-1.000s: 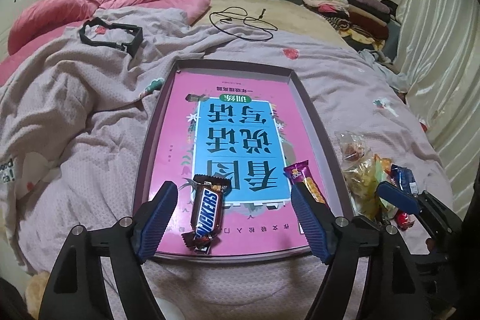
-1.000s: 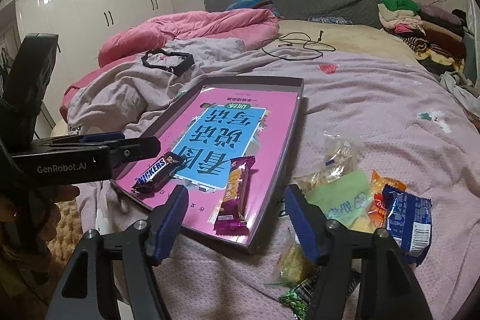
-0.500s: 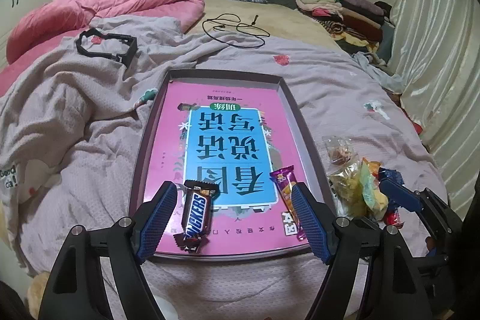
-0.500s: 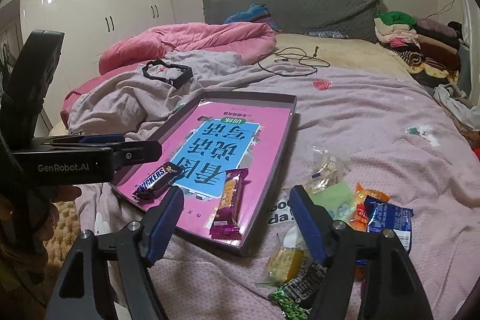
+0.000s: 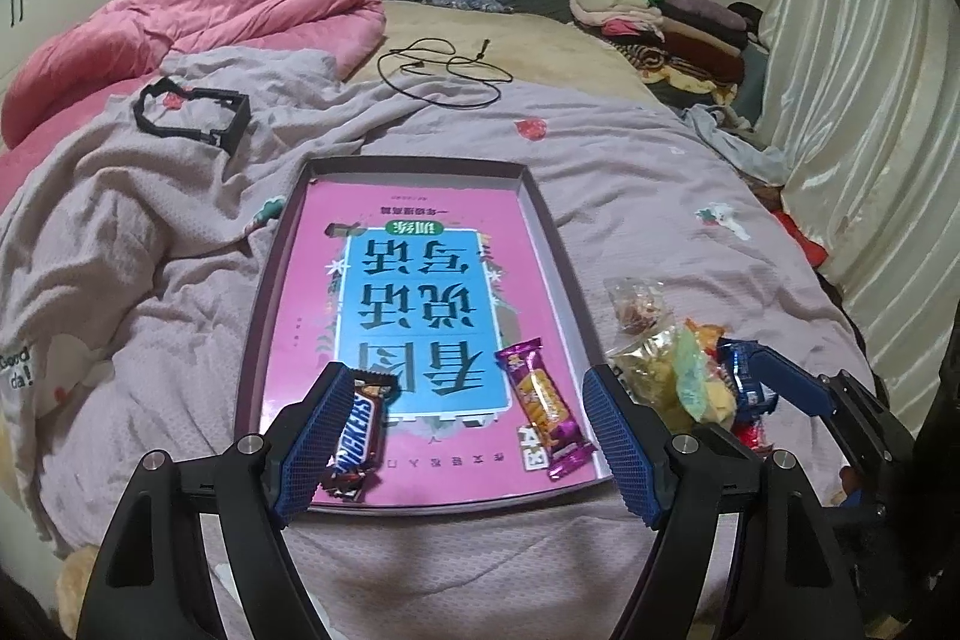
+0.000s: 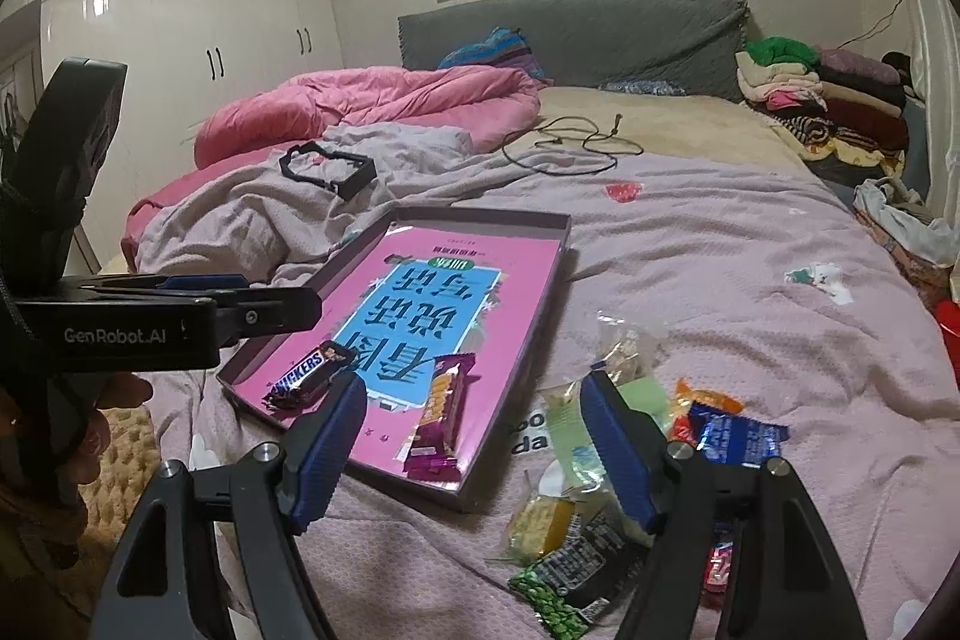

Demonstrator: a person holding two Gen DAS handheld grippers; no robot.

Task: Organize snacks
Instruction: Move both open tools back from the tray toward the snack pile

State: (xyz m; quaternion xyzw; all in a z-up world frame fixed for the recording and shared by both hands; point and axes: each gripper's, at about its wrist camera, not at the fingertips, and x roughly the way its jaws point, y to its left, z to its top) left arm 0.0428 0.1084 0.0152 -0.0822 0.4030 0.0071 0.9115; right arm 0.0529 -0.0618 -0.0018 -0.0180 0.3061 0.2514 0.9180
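Note:
A shallow tray (image 5: 414, 169) lined with a pink and blue book cover lies on the bed. At its near end lie a Snickers bar (image 5: 357, 439) and a purple wafer bar (image 5: 546, 409). My left gripper (image 5: 465, 377) hovers open above that near end with nothing between its fingers. In the right wrist view the Snickers bar (image 6: 309, 370) and wafer bar (image 6: 441, 415) lie in the tray (image 6: 480, 214). Right of it lies a pile of loose snack packets (image 6: 600, 460). My right gripper (image 6: 473, 388) hangs open and empty over the tray's near right corner.
A blue packet (image 6: 735, 436) lies at the pile's right edge. A black plastic frame (image 5: 192, 115), a black cable (image 5: 444, 67) and a pink duvet (image 5: 180, 28) lie farther up the bed. Folded clothes (image 5: 660, 22) are stacked far right beside a curtain (image 5: 870, 100).
Both grippers have lifted and drawn back a little, so the tray and the snack pile look farther off. Neither has taken hold of anything. The snacks lie where they were.

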